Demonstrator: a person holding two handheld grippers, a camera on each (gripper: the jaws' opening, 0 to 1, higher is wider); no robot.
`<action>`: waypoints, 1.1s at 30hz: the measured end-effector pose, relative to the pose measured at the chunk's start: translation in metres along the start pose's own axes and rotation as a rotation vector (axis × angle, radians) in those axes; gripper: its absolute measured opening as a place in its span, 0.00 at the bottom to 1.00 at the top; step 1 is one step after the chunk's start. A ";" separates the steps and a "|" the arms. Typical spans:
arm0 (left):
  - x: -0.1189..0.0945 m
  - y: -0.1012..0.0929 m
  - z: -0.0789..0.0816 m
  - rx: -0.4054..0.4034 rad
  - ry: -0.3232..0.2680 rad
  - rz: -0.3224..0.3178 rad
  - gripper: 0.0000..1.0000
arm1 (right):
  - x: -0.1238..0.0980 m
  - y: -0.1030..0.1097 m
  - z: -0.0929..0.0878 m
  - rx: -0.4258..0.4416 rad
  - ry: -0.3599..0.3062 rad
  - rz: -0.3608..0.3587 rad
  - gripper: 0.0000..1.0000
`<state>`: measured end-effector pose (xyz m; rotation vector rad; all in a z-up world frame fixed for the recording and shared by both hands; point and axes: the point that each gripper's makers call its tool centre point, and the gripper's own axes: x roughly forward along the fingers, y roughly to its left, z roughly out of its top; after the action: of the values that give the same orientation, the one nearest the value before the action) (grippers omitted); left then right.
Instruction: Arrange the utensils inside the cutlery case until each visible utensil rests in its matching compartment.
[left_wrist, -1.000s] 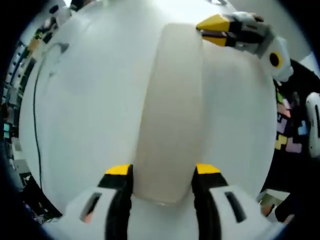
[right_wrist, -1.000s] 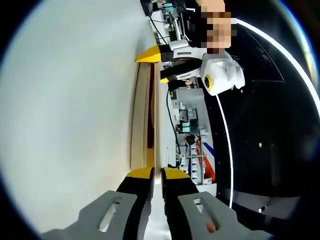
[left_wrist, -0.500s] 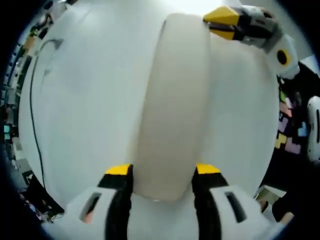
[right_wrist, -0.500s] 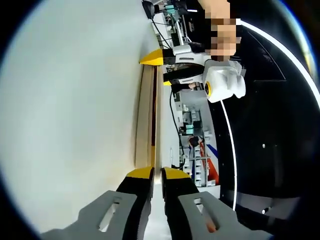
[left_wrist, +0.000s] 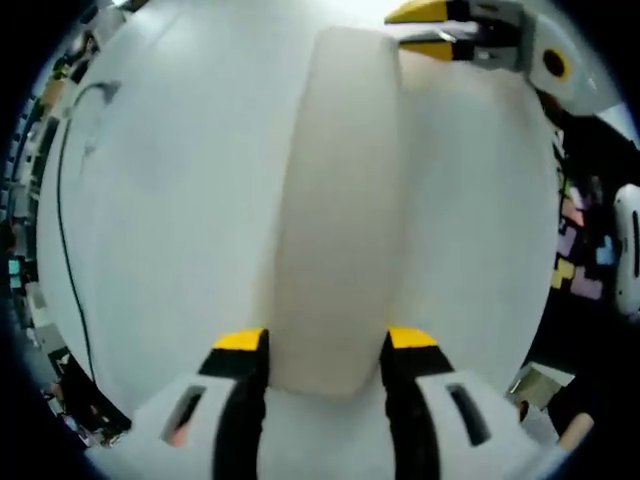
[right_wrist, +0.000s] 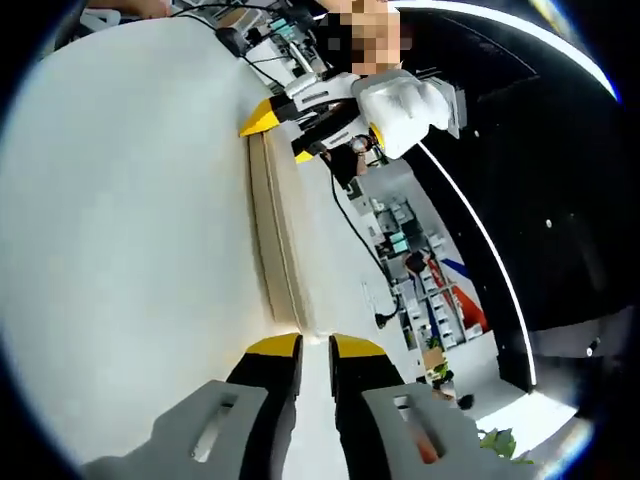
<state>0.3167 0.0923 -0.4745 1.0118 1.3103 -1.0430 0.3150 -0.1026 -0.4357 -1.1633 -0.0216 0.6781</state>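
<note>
left claw (left_wrist: 325, 340): jaws spread wide, one on each long side of the near end of the cutlery case (left_wrist: 340, 200), both touching its walls, so it reads as clamped across the case's width. prob held that way to steady or carry it, since a flat pale case is hard to grab any other way.

right claw (right_wrist: 315, 345): jaws nearly together w/ a thin gap, right at the near end of the case (right_wrist: 280, 240), seen here edge-on as a thin slab. can't tell if they pinch its rim or just sit closed beside it. in the left gripper view the right claw (left_wrist: 425, 28) sits at the far end of the case, tips close together around the far corner. so the 2 claws are at opposite ends: looks like a two-ended hold to keep the case level.

case lid seems shut; no utensils or compartments visible, inside is hidden.

outward: white counter (left_wrist: 170, 200) under and around the case, bare near it. a thin dark cable (left_wrist: 65, 200) runs along the counter's left edge in the left gripper view. beyond the counter's edge in the right gripper view, shelving clutter and dark floor.

judgement: case likely still needs setting down and opening before any sorting; task looks early.
</note>
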 end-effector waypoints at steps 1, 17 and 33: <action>0.000 0.000 0.000 0.000 0.000 0.000 0.47 | 0.000 0.000 0.000 0.017 -0.003 0.004 0.10; 0.000 -0.001 0.000 0.013 -0.012 -0.003 0.46 | -0.004 -0.021 -0.012 0.437 -0.062 -0.027 0.11; 0.001 0.001 -0.004 0.021 -0.033 -0.005 0.46 | 0.030 -0.022 0.014 0.564 -0.161 -0.028 0.10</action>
<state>0.3169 0.0962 -0.4753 1.0039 1.2782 -1.0747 0.3445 -0.0806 -0.4205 -0.5650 0.0173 0.6935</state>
